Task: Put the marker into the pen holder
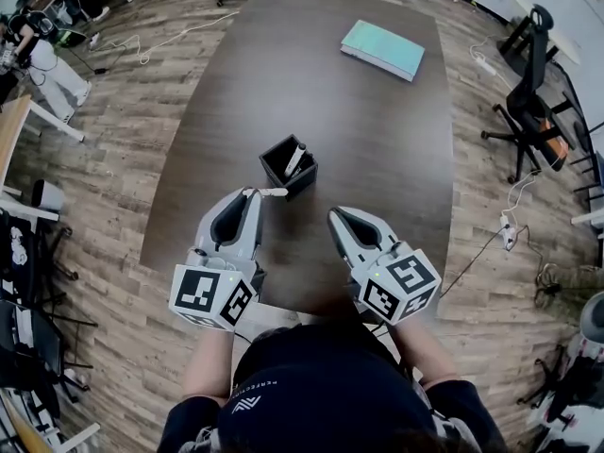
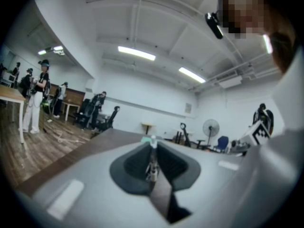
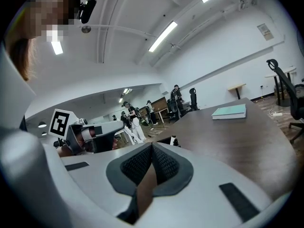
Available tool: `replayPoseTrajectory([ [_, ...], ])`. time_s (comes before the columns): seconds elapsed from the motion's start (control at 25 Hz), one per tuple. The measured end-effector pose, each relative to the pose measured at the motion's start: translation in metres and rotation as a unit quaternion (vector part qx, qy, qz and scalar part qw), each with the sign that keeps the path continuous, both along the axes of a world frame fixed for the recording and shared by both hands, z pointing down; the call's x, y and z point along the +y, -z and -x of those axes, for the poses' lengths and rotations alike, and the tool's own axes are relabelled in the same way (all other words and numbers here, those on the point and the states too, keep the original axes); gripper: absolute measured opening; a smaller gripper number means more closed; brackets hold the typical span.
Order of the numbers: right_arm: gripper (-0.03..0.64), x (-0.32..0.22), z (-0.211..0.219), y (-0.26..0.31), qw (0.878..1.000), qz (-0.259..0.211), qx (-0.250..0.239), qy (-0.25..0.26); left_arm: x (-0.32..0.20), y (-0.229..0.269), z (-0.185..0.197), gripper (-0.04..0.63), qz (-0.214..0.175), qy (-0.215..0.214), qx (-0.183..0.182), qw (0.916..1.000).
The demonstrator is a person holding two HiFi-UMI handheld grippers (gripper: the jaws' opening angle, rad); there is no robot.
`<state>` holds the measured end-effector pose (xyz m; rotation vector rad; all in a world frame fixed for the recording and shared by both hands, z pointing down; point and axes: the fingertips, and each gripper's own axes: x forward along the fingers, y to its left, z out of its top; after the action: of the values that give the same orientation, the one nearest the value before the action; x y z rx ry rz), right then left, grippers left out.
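The left gripper (image 1: 253, 194) has its 2 jaws pressed together on a marker (image 1: 273, 192). In the left gripper view the thin barrel sits pinched in the slit between the dark pads (image 2: 135, 163), with a pale end poking just past the tips. From the head view the marker juts sideways from those tips toward the person's right. Its far end reaches the near corner of the pen holder (image 1: 276, 170); whether the 2 touch cannot be told.

The pen holder is a black, square, open-topped box standing upright on the dark wooden table (image 1: 377, 159), just ahead of the left gripper's tips. A second marker (image 1: 295, 159) leans inside it, its upper end above the rim.

The right gripper (image 1: 334, 214) hovers low over the table's near edge, just beside the left one and a little nearer the person. Its jaws are closed tip to tip with nothing between them; only table surface shows through the wedge behind the pads.

Well apart, toward the table's far right corner, a teal book (image 1: 382, 49) lies flat. An office chair (image 1: 533, 111) stands on the plank floor to the table's right.
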<state>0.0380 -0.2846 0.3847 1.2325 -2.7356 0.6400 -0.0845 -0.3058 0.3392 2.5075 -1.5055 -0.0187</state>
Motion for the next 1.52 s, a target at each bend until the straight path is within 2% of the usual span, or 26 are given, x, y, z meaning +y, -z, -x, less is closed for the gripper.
replayPoseTrajectory([
  [0.28, 0.000, -0.023, 0.000, -0.015, 1.000, 0.023, -0.008, 0.009, -0.028, -0.007, 0.000, 0.044, 0.009, 0.013, -0.008, 0.9998],
  [0.72, 0.000, -0.044, 0.000, -0.039, 0.998, 0.055, -0.015, 0.018, -0.056, -0.036, -0.017, 0.044, 0.038, -0.002, -0.038, 0.9986],
  [1.12, 0.000, -0.052, 0.001, -0.053, 0.997, 0.073, -0.016, 0.017, -0.062, -0.066, -0.021, 0.045, 0.075, -0.016, -0.055, 0.9955],
  [1.36, 0.000, -0.053, -0.001, -0.058, 0.997, 0.078, -0.015, 0.016, -0.063, -0.077, -0.022, 0.048, 0.082, -0.013, -0.076, 0.9936],
  [1.52, 0.000, -0.053, 0.000, -0.059, 0.997, 0.078, -0.012, 0.017, -0.063, -0.077, -0.022, 0.049, 0.080, -0.011, -0.077, 0.9937],
])
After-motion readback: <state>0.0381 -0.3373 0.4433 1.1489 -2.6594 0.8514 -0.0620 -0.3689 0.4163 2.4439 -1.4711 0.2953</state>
